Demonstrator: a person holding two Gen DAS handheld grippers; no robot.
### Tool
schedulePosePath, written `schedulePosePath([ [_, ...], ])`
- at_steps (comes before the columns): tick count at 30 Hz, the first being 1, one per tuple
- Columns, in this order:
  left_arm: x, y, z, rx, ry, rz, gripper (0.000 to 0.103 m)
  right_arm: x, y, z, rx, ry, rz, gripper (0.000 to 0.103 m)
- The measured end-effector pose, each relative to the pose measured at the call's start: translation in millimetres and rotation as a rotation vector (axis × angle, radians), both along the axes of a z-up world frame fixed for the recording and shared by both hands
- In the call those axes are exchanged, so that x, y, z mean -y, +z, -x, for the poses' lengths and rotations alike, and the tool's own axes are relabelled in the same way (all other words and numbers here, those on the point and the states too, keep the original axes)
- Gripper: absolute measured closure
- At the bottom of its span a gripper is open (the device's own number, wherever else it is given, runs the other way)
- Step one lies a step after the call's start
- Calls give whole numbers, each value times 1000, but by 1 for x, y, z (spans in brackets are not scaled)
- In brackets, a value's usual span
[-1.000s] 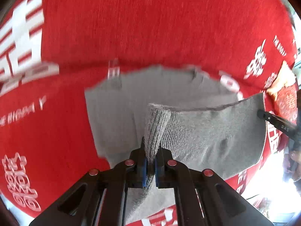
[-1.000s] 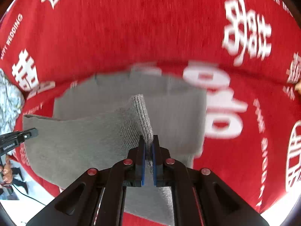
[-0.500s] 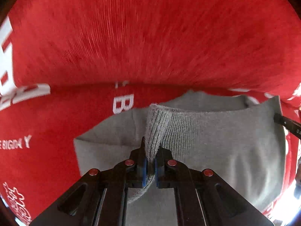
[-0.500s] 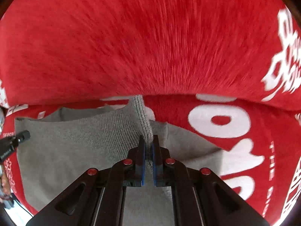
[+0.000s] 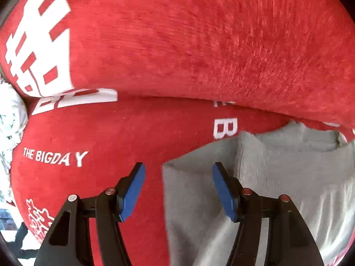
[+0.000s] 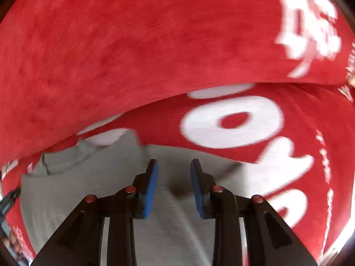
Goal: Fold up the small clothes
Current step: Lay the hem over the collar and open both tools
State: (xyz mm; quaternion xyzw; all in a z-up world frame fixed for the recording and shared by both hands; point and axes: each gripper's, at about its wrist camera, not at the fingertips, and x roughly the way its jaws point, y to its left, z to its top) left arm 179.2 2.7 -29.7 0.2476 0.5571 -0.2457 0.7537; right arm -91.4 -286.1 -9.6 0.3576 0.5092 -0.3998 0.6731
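Note:
A small grey knit garment (image 5: pixel 277 188) lies folded flat on a red sofa seat; it also shows in the right wrist view (image 6: pixel 93 184). My left gripper (image 5: pixel 178 170) is open and empty, low over the garment's left edge, with its left finger over red fabric. My right gripper (image 6: pixel 174 166) is open and empty, just above the garment's far right part. Neither gripper holds cloth.
The red plush sofa cover (image 5: pixel 177 44) with white lettering has a backrest rising right behind the garment (image 6: pixel 133 44). A white patterned cloth (image 5: pixel 8 122) lies at the far left. The left gripper's tip (image 6: pixel 8 199) shows at the left edge of the right wrist view.
Both grippers carried the garment's lifted edge forward toward the backrest, laid it down, and opened, letting go of the cloth. The garment now lies folded over.

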Motion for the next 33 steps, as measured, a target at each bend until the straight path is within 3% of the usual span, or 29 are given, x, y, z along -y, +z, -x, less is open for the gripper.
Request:
schedulePosePath([
  [4, -23, 17, 24, -109, -20, 61, 39, -29, 24, 18, 73, 65, -43, 71],
  [8, -35, 22, 73, -148, -75, 73, 39, -83, 34, 32, 114, 151, -96, 71],
  [13, -58, 4, 125, -200, -39, 26, 39, -128, 13, 46, 77, 208, -154, 71],
  [17, -94, -7, 127, -232, 24, 38, 34, -134, 11, 69, 38, 206, -148, 77],
  [20, -117, -3, 121, -257, 78, 17, 34, -133, 15, 97, 47, 132, -199, 77],
  [23, -136, 4, 116, -319, 130, 37, 34, -123, 21, 129, 166, 4, -292, 65],
  [25, -146, 2, 115, -384, 162, 75, 34, -126, 21, 149, 229, -99, -355, 51],
  [29, -146, -5, 119, -404, 195, 90, 39, -128, 0, 180, 300, -330, -463, 51],
  [30, -143, -4, 121, -390, 192, 85, 58, -128, -10, 184, 311, -381, -474, 51],
  [31, -139, -6, 123, -396, 183, 86, 71, -126, -15, 186, 320, -418, -477, 71],
  [32, -135, -6, 125, -395, 174, 92, 74, -123, -15, 186, 310, -423, -471, 89],
  [33, -131, -3, 128, -368, 152, 78, 74, -120, -14, 182, 287, -406, -454, 92],
])
